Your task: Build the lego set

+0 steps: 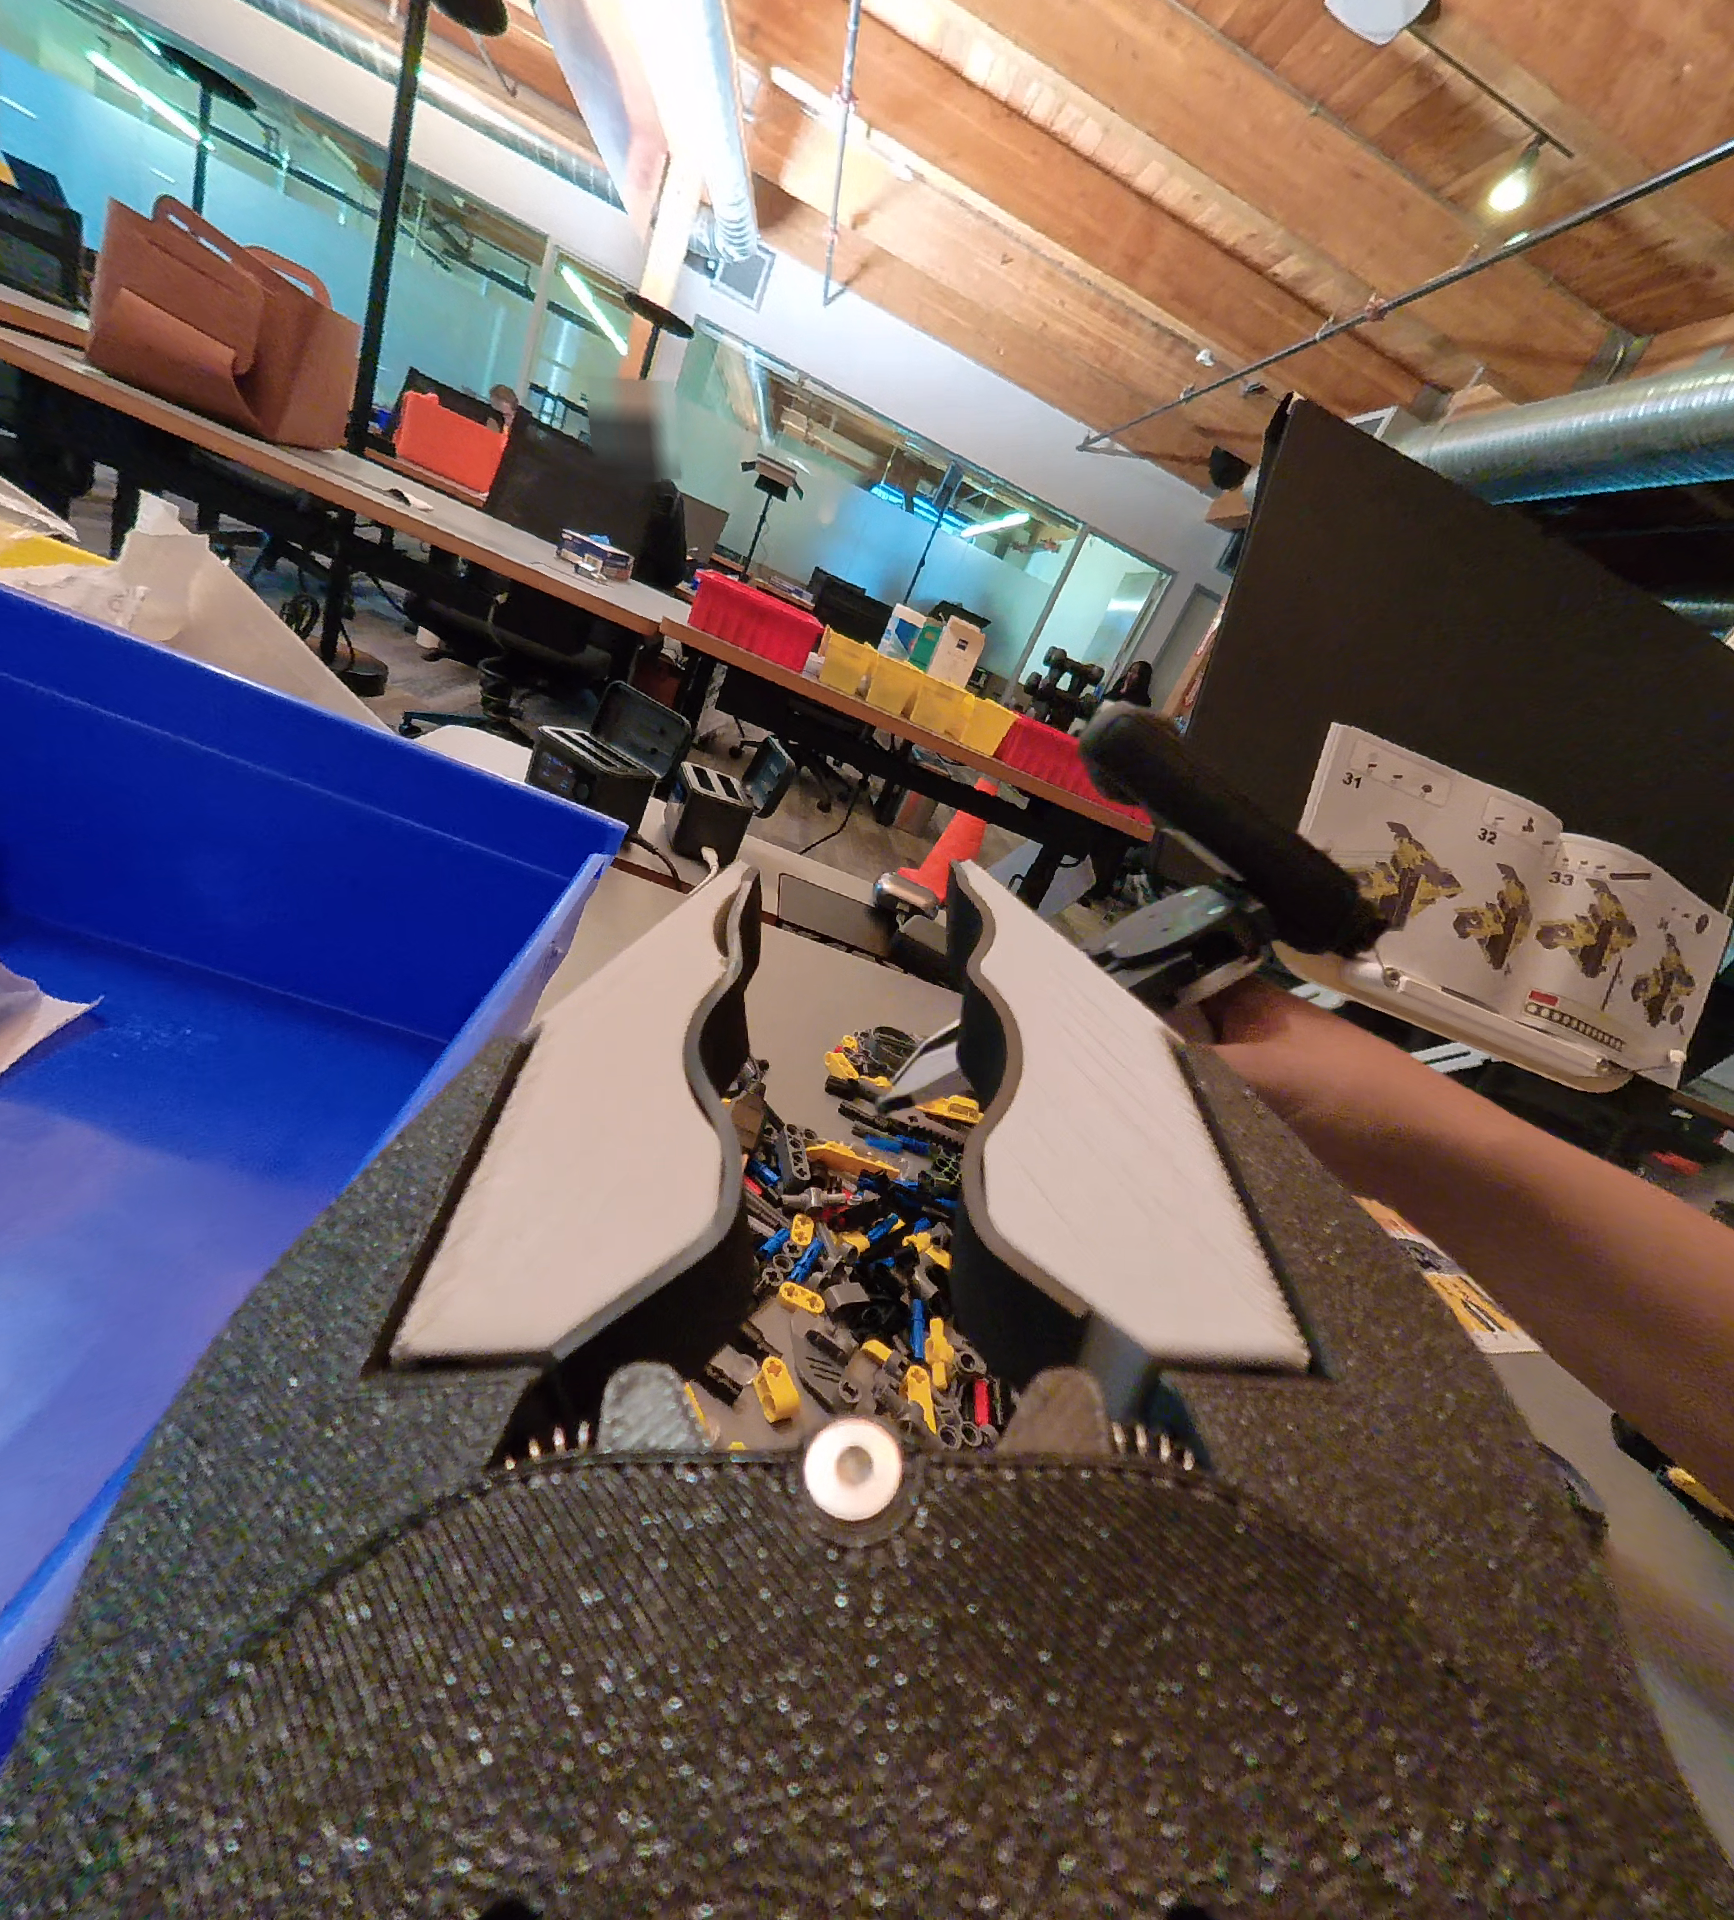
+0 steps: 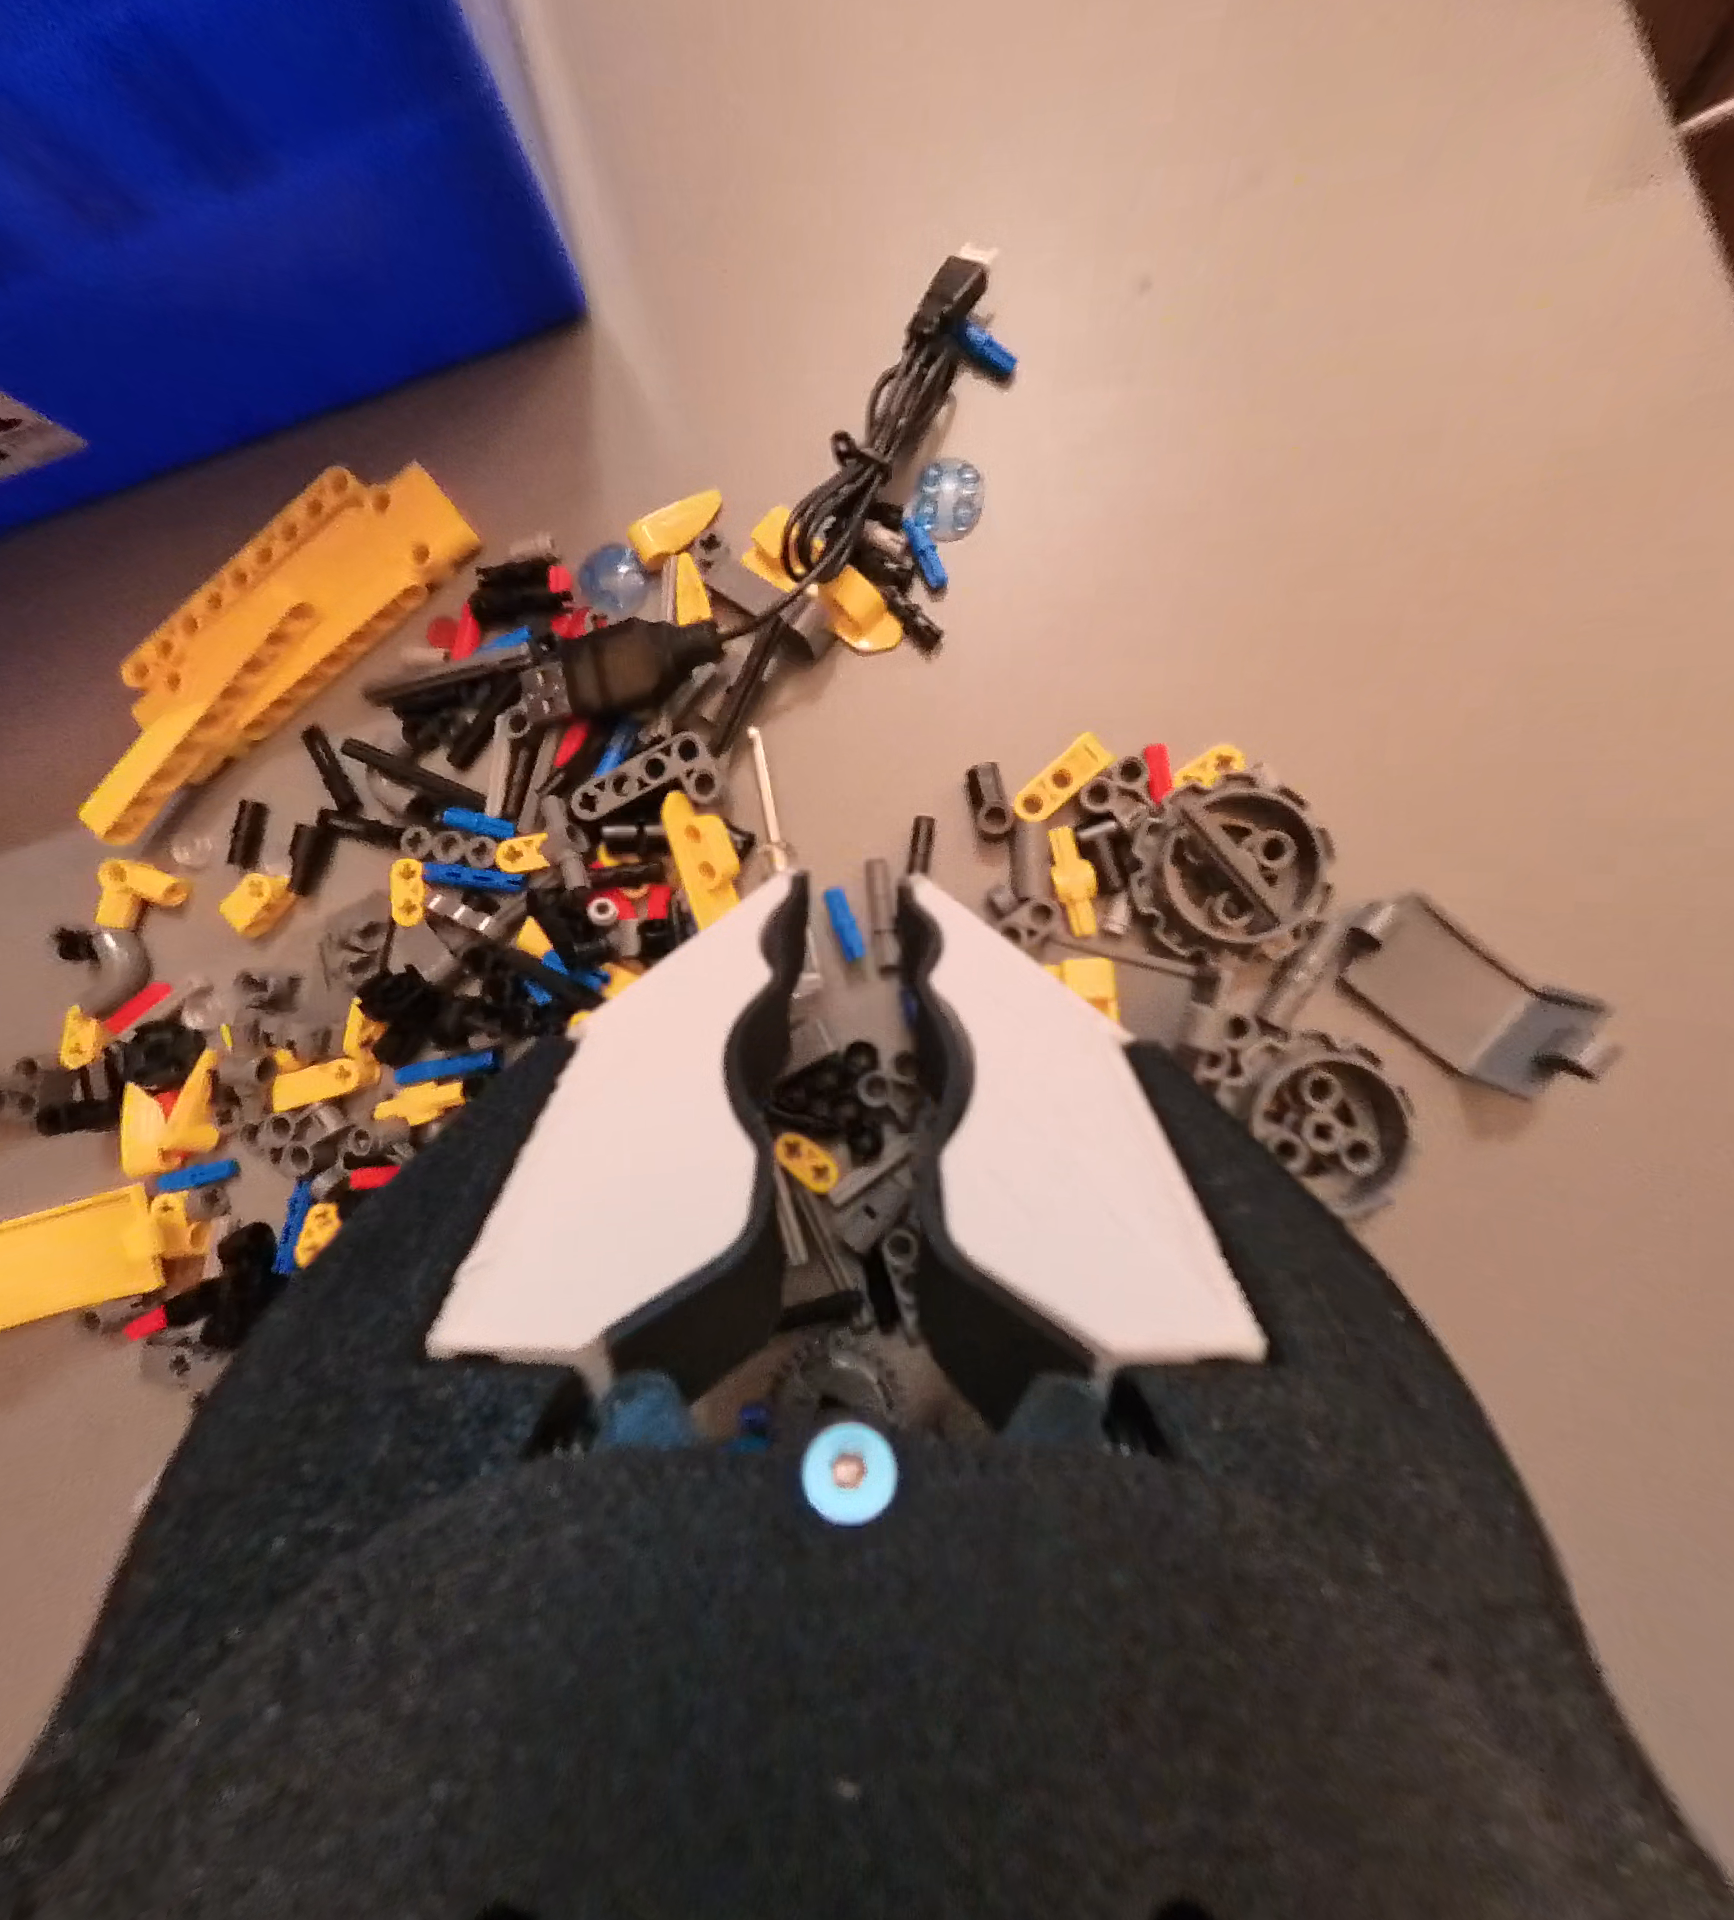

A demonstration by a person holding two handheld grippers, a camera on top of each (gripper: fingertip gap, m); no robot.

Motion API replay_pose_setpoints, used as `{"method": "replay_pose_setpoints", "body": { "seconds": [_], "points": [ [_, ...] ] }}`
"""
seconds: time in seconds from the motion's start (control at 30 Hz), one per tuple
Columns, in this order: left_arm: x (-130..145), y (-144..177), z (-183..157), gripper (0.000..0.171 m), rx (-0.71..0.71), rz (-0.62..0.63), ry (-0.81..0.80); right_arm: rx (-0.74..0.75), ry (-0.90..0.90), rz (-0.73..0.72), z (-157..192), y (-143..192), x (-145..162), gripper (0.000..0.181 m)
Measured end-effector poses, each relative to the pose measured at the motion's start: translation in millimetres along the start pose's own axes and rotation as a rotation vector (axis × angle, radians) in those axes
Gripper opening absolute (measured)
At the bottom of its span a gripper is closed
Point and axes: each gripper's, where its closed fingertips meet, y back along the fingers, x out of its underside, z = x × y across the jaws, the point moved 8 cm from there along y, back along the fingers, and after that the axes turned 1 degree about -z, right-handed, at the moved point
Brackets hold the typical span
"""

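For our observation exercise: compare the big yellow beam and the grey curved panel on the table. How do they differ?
Colour: the yellow beam is bright yellow, the grey panel dull grey. Surface: the beam shows rows of pin holes, the panel a smooth curved face. Place: the beam lies left of the pile near the blue bin, the panel on the right beside the gears. Both rest loose on the table.

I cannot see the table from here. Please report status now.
Left gripper open, above brick pile. Right gripper open, low over pile, holding nothing. Blue bin beside left gripper.
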Motion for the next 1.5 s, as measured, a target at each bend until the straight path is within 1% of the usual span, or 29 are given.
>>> {"method": "replay_pose_setpoints", "body": {
  "seconds": [0.03, 0.07, 0.17, 0.2, 0.27, 0.37, 0.53, 0.6, 0.63, 0.7, 0.73, 0.83, 0.93, 1.0, 1.13, 1.23, 1.3, 1.37, 1.5],
  "points": [
    [0, 0, 0, 0.032, 0.001, 0.001, -0.001, 0.036, 0.003, -0.025, -3, 6, 0, 0.02],
    [0, 0, 0, 0.032, 0.003, 0.002, 0.0, 0.083, 0.0, -0.059, -9, 13, 0, 0.02],
    [0, 0, 0, 0.031, 0.011, 0.004, 0.007, 0.293, -0.058, -0.141, -38, 33, 7, 0.015],
    [0, -1, 0, 0.031, 0.014, 0.004, 0.008, 0.331, -0.084, -0.158, -46, 35, 13, 0.014],
    [0, -1, -1, 0.032, 0.018, 0.006, 0.007, 0.327, -0.151, -0.153, -57, 33, 25, 0.017],
    [1, -1, -1, 0.032, 0.02, 0.011, 0.005, 0.308, -0.214, -0.147, -66, 27, 39, 0.025],
    [2, -2, -1, 0.032, 0.025, 0.018, 0.006, 0.276, -0.258, -0.175, -70, 24, 45, 0.036],
    [3, -3, -2, 0.032, 0.025, 0.025, 0.002, 0.226, -0.273, -0.156, -69, 19, 47, 0.047],
    [3, -3, -2, 0.032, 0.026, 0.028, 0.001, 0.213, -0.274, -0.14, -68, 16, 48, 0.047],
    [4, -3, -2, 0.032, 0.028, 0.031, 0.0, 0.215, -0.258, -0.128, -68, 12, 51, 0.035],
    [4, -4, -2, 0.032, 0.027, 0.032, -0.004, 0.212, -0.253, -0.141, -67, 12, 51, 0.032],
    [4, -4, -3, 0.032, 0.024, 0.037, -0.012, 0.209, -0.235, -0.114, -67, 14, 50, 0.033],
    [5, -5, -4, 0.032, 0.023, 0.046, -0.02, 0.248, -0.221, -0.134, -68, 24, 46, 0.033],
    [6, -5, -4, 0.032, 0.023, 0.052, -0.025, 0.297, -0.202, -0.124, -71, 29, 46, 0.033],
    [8, -7, -5, 0.032, 0.027, 0.065, -0.028, 0.406, -0.151, -0.038, -79, 30, 53, 0.033],
    [8, -7, -5, 0.032, 0.027, 0.068, -0.029, 0.415, -0.132, -0.008, -80, 24, 57, 0.033],
    [8, -7, -5, 0.032, 0.027, 0.068, -0.027, 0.412, -0.132, -0.01, -79, 22, 56, 0.034],
    [8, -6, -5, 0.032, 0.028, 0.067, -0.025, 0.407, -0.13, -0.023, -78, 24, 53, 0.04],
    [8, -7, -5, 0.032, 0.034, 0.065, -0.018, 0.405, -0.127, -0.085, -76, 33, 46, 0.041]
  ]
}}
